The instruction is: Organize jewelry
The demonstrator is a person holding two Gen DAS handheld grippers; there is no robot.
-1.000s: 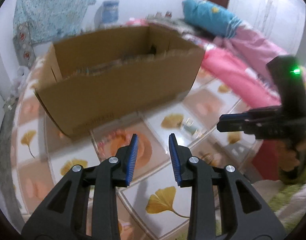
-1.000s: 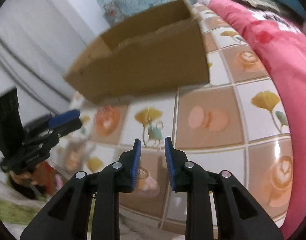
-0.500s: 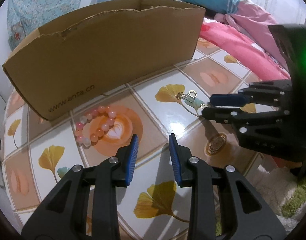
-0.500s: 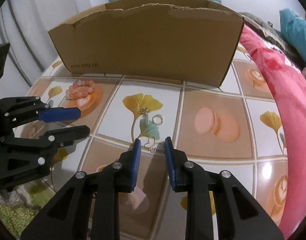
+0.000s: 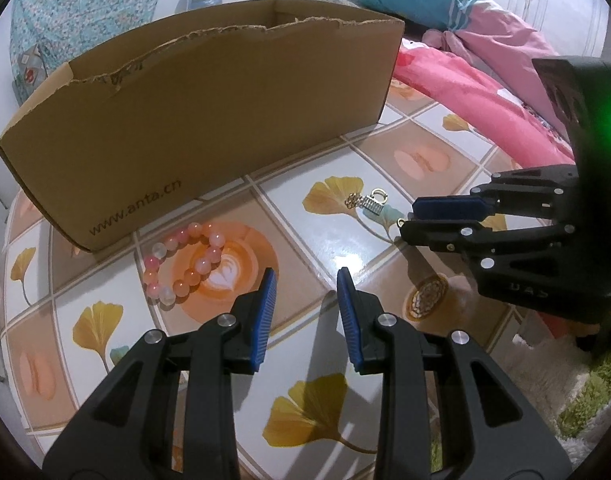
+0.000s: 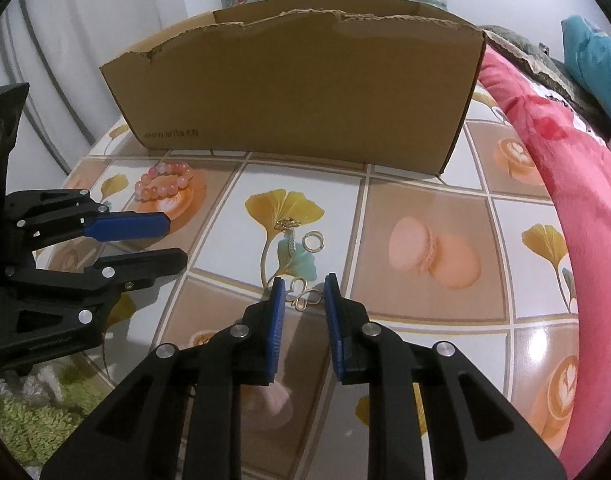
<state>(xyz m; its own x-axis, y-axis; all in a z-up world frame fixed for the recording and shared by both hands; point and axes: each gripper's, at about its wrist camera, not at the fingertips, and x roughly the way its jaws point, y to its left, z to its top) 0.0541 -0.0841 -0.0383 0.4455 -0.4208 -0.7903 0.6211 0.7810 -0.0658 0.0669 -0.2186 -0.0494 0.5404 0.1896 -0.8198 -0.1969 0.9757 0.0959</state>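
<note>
On the tiled table: gold wire charm (image 6: 303, 295) lies between my right gripper (image 6: 304, 300) tips.
Right claw: narrow, closing, pads not yet touching.
Left gripper (image 5: 305, 294): half-open, empty, near bead bracelet (image 5: 183, 262).
Advice: I'd lower flush, pinch the loop squarely.

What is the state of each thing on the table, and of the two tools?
Cardboard box: upright, open at the top, upper edge torn.
Pink bead bracelet: flat on the table, untouched.
Gold ring: flat on the table, loose.
Gold butterfly piece: on the table, between the right tool's pads, not yet pinched.
Left tool: open, empty.
Right tool: closing, pads apart.
</note>
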